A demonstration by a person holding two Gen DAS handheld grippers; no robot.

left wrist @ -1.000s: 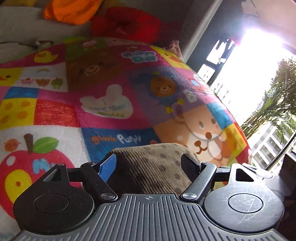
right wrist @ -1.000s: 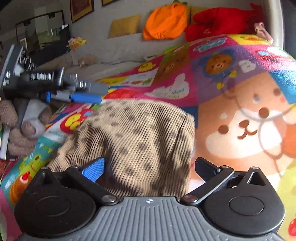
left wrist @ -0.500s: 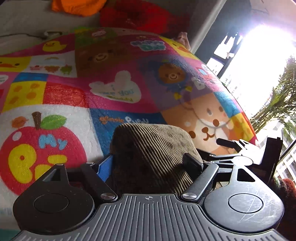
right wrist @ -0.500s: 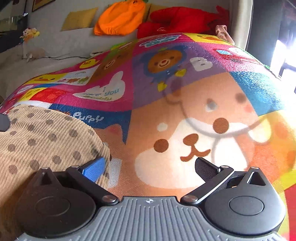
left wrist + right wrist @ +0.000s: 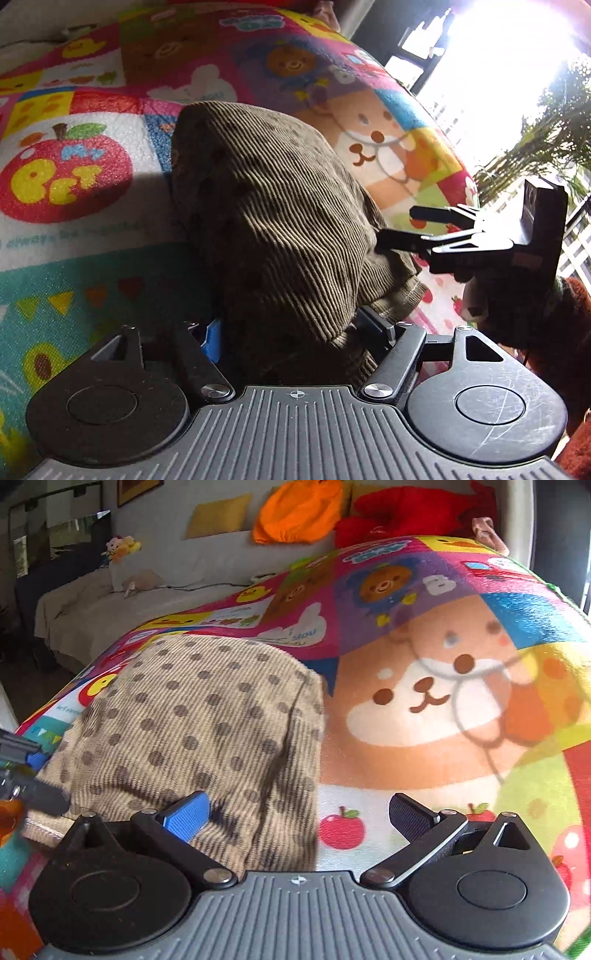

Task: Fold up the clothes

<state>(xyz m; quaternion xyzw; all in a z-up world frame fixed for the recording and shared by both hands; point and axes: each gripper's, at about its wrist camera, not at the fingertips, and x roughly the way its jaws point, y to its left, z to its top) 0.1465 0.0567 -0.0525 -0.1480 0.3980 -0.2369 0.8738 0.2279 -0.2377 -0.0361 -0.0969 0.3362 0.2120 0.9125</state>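
Observation:
A tan corduroy garment with brown dots (image 5: 273,221) lies folded on the colourful cartoon play mat (image 5: 74,192). My left gripper (image 5: 295,332) stands at its near edge, jaws apart, with the cloth bunched between the fingers. In the right wrist view the garment (image 5: 207,731) lies left of centre. My right gripper (image 5: 299,812) is open and empty; its blue fingertip (image 5: 186,814) hovers over the garment's near right corner. The right gripper also shows in the left wrist view (image 5: 417,229), at the garment's right side.
The mat (image 5: 443,709) covers the floor. A grey sofa (image 5: 122,602) stands behind with an orange cushion (image 5: 295,513), a red cushion (image 5: 410,513) and plush toys. A bright window (image 5: 498,74) is at the right.
Both grippers have drawn back toward the near side. The garment now lies flatter and further ahead of the left gripper. The right gripper has swung left, back over the garment's corner.

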